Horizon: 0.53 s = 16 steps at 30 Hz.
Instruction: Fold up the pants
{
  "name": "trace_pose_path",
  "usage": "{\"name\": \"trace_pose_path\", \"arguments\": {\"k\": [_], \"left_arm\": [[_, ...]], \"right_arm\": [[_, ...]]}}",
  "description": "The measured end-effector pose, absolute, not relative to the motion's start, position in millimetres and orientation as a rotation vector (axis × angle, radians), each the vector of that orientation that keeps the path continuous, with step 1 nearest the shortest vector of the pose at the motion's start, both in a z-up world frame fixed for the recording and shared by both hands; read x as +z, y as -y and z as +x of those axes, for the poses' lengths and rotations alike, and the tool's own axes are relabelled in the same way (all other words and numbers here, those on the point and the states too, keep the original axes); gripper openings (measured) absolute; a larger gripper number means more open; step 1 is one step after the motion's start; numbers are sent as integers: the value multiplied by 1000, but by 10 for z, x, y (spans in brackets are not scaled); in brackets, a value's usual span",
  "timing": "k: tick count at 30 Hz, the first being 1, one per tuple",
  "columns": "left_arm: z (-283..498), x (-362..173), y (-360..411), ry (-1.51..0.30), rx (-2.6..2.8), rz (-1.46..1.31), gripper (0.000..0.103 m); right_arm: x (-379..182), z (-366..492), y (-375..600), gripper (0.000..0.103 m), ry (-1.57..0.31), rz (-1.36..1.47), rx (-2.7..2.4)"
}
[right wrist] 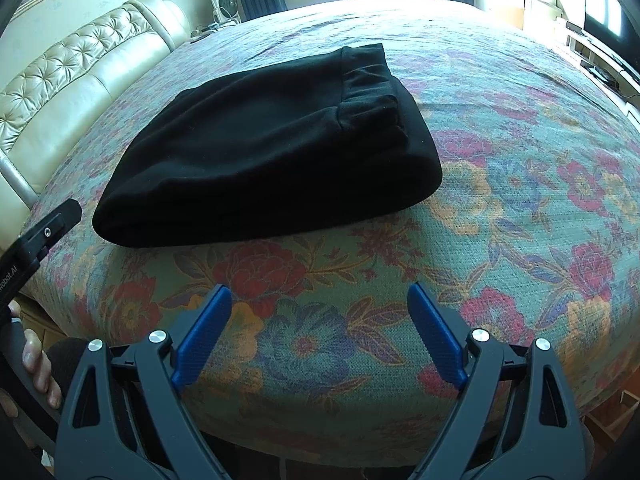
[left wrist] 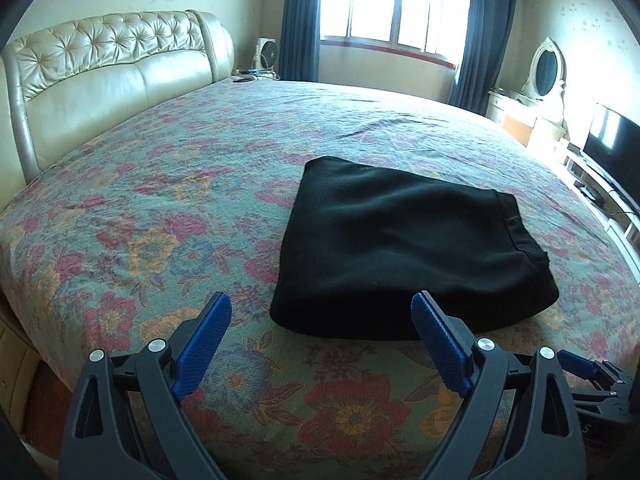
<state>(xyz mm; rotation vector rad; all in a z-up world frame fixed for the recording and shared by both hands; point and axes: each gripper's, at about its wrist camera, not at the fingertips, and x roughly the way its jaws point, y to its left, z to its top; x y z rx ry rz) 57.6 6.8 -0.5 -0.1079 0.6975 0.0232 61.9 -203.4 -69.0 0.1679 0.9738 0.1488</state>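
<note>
Black pants lie folded in a compact stack at frame centre on the bed. My left tool and right tool hang released, grasping nothing; folding looks complete, leaving perhaps only a final smoothing.

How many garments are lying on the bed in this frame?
1. The folded black pants lie on the floral bedspread, just ahead of both open grippers, the left gripper and right gripper. Nothing else shows; layers underneath cannot be ruled out.

A home bedroom is being shown. A bed with a tufted headboard is being flanked by a curtained window and a vanity mirror.
</note>
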Motion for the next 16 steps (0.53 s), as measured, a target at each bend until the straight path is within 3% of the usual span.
{"name": "trace_pose_path", "arguments": {"k": [16], "left_arm": [[598, -2, -20, -713, -45, -94, 90]], "right_arm": [[-654, 608, 2142, 90, -958, 182, 141]]}}
